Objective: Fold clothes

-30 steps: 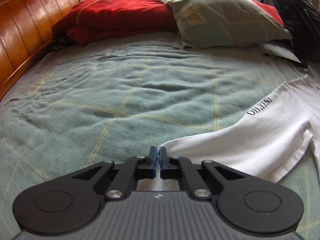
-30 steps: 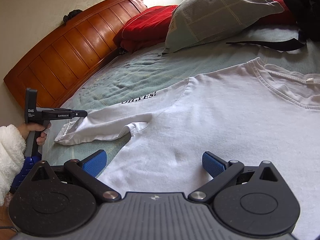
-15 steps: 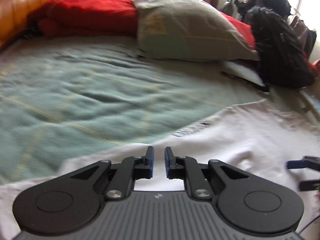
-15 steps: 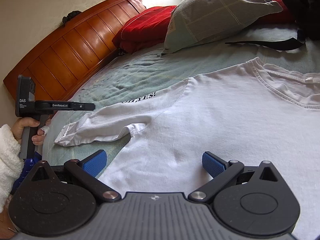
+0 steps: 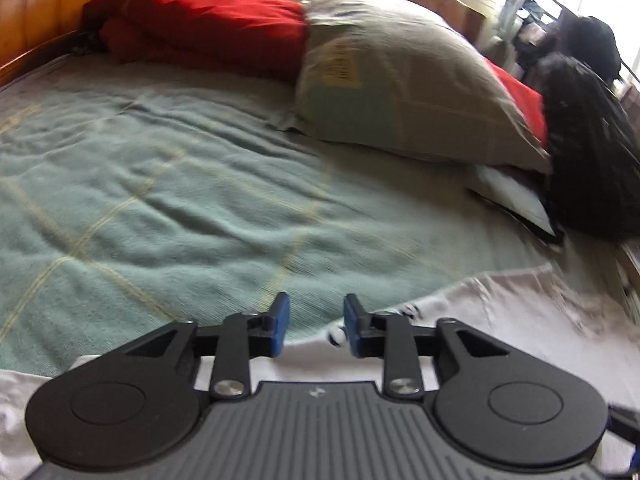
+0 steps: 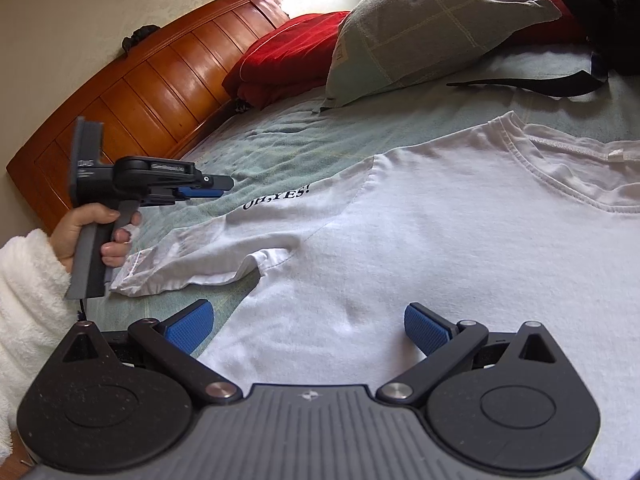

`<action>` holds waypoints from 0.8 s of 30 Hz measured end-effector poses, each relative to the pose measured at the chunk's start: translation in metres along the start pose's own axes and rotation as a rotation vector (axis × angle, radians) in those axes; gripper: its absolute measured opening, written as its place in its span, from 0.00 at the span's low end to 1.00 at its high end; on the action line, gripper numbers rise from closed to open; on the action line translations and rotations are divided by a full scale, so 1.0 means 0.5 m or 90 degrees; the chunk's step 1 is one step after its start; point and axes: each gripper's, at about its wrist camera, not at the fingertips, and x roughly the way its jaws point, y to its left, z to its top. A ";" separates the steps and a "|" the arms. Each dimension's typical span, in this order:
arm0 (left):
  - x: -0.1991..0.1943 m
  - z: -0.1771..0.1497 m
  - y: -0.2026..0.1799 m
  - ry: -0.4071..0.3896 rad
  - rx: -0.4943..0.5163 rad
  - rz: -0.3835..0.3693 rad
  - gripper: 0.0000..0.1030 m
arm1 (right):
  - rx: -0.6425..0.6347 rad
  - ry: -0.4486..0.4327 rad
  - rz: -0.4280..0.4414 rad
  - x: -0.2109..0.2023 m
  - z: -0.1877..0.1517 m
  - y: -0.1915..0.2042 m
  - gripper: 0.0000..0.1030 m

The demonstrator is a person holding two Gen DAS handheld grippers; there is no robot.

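My left gripper (image 6: 208, 188) hangs above the sleeve (image 6: 208, 240), jaws opening w/ nothing between them. The white t-shirt (image 6: 420, 240) lies flat on the green blanket (image 6: 304, 140), neck toward the pillow (image 6: 420, 28). My right gripper (image 6: 306, 326) hovers wide open over the shirt body, gripping nothing; I'd pinch the sleeve hem next and fold it inward w/o dragging the body.

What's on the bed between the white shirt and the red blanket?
Only bare green bedspread lies between the white shirt and the red blanket, seen from the right wrist.
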 end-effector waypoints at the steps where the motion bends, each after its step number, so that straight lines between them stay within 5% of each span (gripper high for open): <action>1: 0.002 -0.005 -0.004 0.009 -0.001 -0.009 0.34 | -0.001 0.000 -0.001 0.000 0.000 0.001 1.00; 9: 0.028 -0.050 0.017 0.088 -0.067 -0.040 0.34 | -0.005 0.001 -0.004 0.000 0.001 0.003 1.00; 11: 0.021 -0.038 0.022 0.070 -0.084 -0.046 0.35 | -0.005 0.001 -0.004 0.001 0.000 0.003 1.00; 17: 0.070 -0.011 0.041 0.043 -0.099 0.033 0.36 | -0.007 0.001 -0.005 0.001 -0.001 0.003 1.00; 24: -0.017 -0.022 0.022 0.006 -0.063 0.048 0.39 | -0.005 0.000 -0.003 -0.003 0.001 0.003 1.00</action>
